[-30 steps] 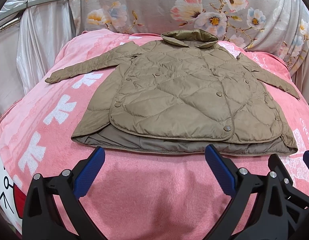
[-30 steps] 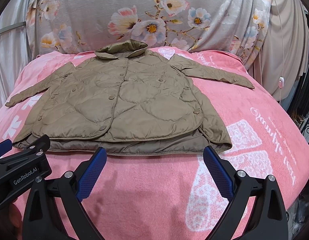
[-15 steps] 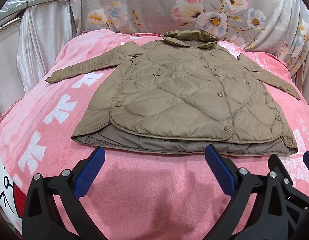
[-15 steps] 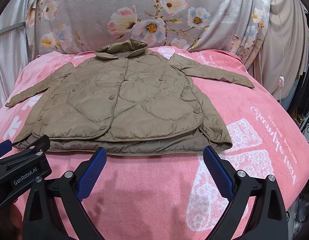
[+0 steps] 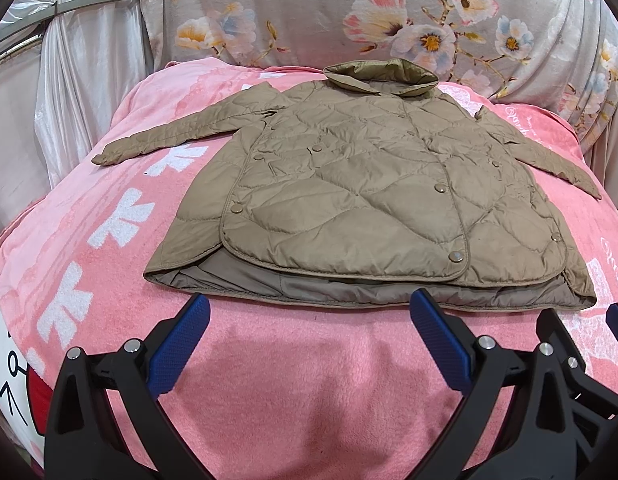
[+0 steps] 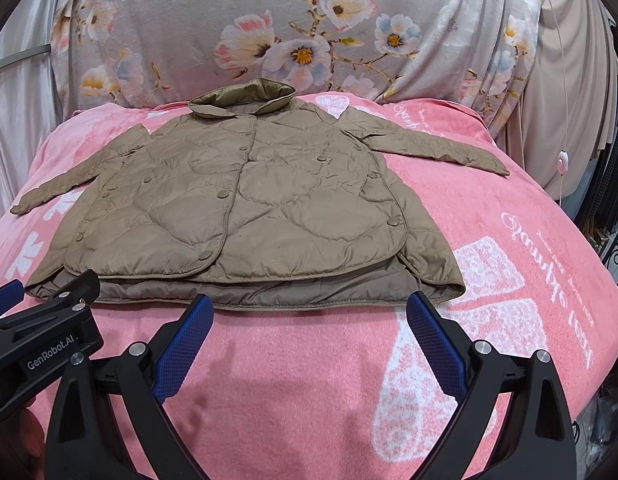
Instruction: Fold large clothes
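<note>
A tan quilted jacket (image 5: 361, 196) lies flat and buttoned on a pink blanket (image 5: 289, 380), collar at the far end, both sleeves spread outward. It also shows in the right wrist view (image 6: 249, 208). My left gripper (image 5: 309, 320) is open and empty, just short of the jacket's hem. My right gripper (image 6: 309, 320) is open and empty, just short of the hem toward its right half. The left gripper's body (image 6: 41, 344) shows at the lower left of the right wrist view.
The blanket covers a bed, with white patterns on both sides. A floral cloth (image 5: 389, 20) hangs behind the collar. Silvery curtains (image 5: 69, 80) stand at left. A beige curtain and a white cord switch (image 6: 563, 162) hang at right.
</note>
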`<state>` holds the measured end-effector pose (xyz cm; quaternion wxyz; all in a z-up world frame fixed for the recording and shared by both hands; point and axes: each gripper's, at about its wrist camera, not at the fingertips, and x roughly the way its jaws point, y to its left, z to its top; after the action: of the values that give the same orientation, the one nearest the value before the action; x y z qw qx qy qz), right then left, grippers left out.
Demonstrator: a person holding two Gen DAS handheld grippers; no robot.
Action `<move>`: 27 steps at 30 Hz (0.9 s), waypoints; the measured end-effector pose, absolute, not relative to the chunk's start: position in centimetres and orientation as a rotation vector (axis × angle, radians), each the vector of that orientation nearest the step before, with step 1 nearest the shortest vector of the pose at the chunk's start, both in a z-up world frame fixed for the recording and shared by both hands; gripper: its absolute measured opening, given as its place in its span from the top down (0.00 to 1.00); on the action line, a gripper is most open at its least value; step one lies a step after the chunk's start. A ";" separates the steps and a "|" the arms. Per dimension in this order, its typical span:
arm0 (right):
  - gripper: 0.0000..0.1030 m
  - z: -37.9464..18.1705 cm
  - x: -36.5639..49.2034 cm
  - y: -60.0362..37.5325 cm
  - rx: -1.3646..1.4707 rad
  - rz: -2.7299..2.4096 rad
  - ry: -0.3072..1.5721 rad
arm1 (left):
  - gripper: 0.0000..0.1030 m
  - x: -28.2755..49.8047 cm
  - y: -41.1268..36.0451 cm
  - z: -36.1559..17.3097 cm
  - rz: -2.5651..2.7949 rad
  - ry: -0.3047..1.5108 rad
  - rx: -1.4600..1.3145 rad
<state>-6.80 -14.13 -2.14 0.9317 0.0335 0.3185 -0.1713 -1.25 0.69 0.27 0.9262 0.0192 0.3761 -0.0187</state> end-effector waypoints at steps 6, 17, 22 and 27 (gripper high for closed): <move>0.07 -2.2 -6.8 -14.1 0.069 -0.351 0.652 | 0.05 -1.3 0.7 0.3 -0.038 0.771 0.040; 0.07 -2.2 -6.8 -14.1 0.071 -0.351 0.654 | 0.05 -1.3 0.7 0.2 -0.039 0.772 0.039; 0.07 -2.2 -6.8 -14.1 0.073 -0.350 0.655 | 0.05 -1.4 0.8 0.1 -0.039 0.773 0.039; 0.07 -2.2 -6.7 -14.2 0.074 -0.349 0.656 | 0.06 -1.4 0.8 0.1 -0.039 0.773 0.038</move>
<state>-6.74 -14.17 -2.24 0.9311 0.0360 0.3203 -0.1707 -1.36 0.83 0.14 0.9259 0.0184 0.3769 -0.0191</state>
